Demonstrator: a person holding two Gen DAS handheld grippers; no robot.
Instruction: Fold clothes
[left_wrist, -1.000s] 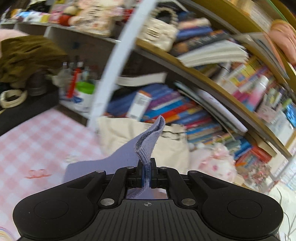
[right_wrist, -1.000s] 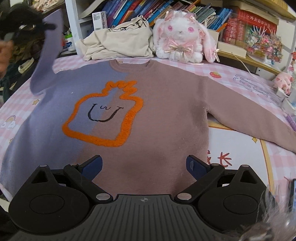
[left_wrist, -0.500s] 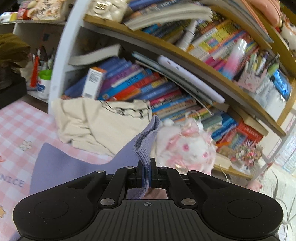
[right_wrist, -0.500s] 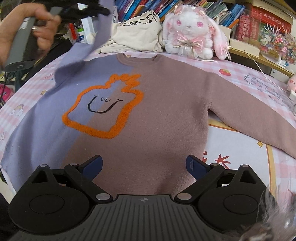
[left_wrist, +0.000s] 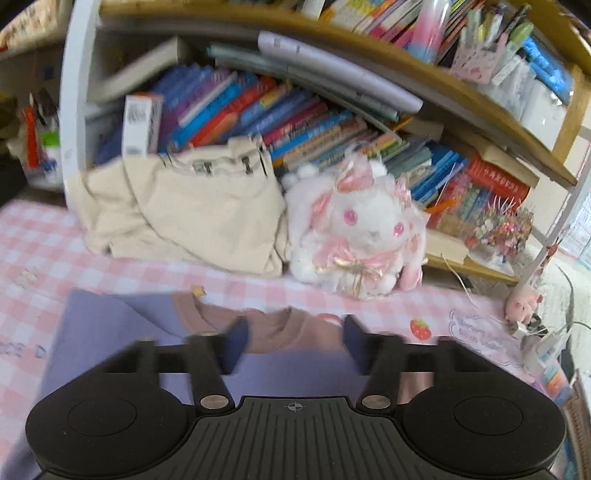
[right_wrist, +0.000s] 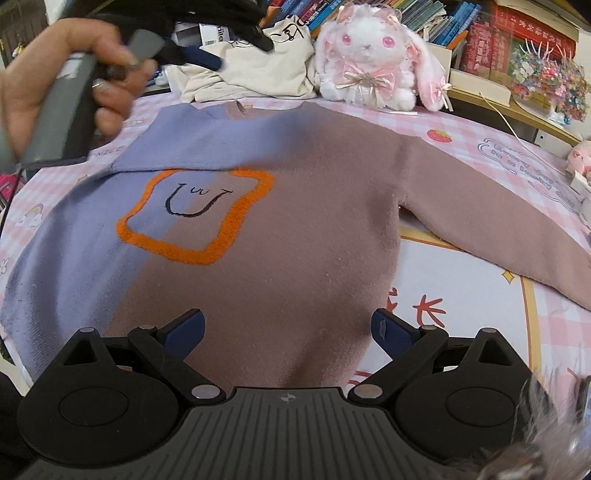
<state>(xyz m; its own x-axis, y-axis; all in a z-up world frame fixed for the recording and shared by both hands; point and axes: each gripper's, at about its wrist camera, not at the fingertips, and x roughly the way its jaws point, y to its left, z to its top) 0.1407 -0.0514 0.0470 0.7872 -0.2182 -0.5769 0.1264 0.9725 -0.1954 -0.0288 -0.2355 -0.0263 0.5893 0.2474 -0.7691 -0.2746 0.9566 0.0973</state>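
A sweater (right_wrist: 280, 229), half lilac and half brown with an orange outlined face, lies flat on the pink checked table. Its lilac sleeve (right_wrist: 207, 147) is folded across the chest, over the top of the orange figure. The brown sleeve (right_wrist: 517, 229) stretches out to the right. My left gripper (left_wrist: 293, 343) is open and empty above the collar (left_wrist: 266, 328); it also shows in the right wrist view (right_wrist: 236, 48), held by a hand. My right gripper (right_wrist: 288, 328) is open and empty over the sweater's lower hem.
A white and pink plush rabbit (left_wrist: 362, 236) and a cream canvas bag (left_wrist: 192, 206) sit at the table's back edge. Bookshelves (left_wrist: 295, 110) stand behind them. A small pink toy (left_wrist: 522, 302) and cables lie at the right.
My left gripper carried the lilac sleeve to the right over the chest, opened and let it go. The sleeve now lies folded across the sweater. My right gripper stayed open over the hem.
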